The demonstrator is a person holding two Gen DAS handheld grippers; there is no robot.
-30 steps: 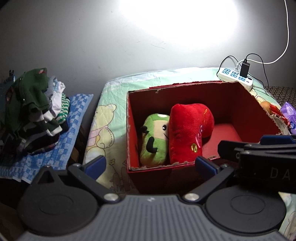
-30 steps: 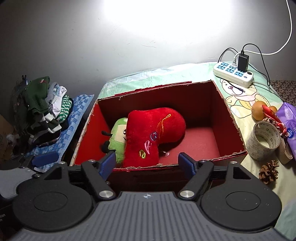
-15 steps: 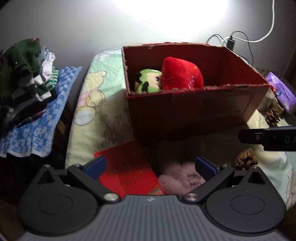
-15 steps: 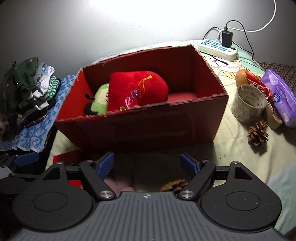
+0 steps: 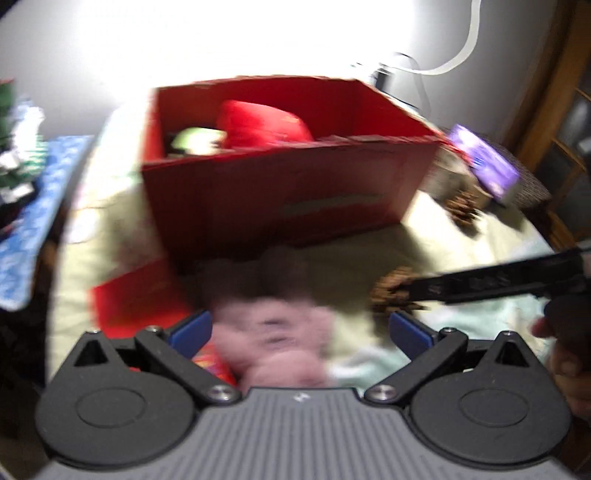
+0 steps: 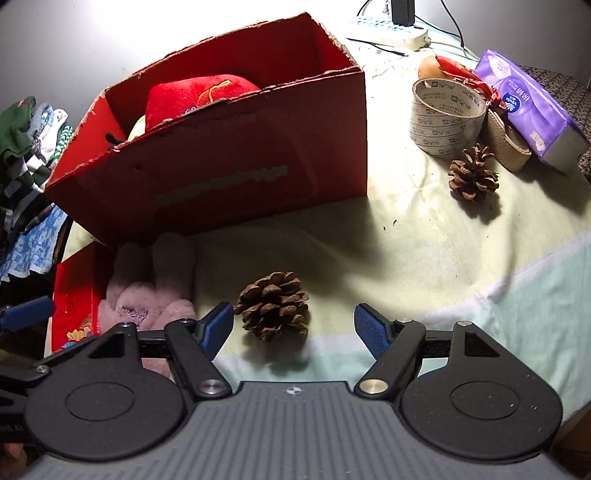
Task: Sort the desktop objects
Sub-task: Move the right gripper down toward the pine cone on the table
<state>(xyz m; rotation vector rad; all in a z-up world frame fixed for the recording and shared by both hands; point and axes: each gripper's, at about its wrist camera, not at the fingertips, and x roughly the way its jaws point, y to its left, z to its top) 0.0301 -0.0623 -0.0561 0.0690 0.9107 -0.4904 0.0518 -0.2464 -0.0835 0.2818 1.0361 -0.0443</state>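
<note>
Red box (image 6: 236,162) on pale quilted tablecloth (image 6: 424,240)

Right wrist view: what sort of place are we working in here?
Probably a home room: a table under a cartoon-print cloth, folded clothes piled beside it, and a power strip by the wall. Household clutter, not a lab.

Both wrist cams sitting low, near surface, facing red box (image 6: 221,162) front wall. Left view blurring. Both sharing box, pink plush (image 5: 277,339), near pinecone (image 6: 273,304).
</note>
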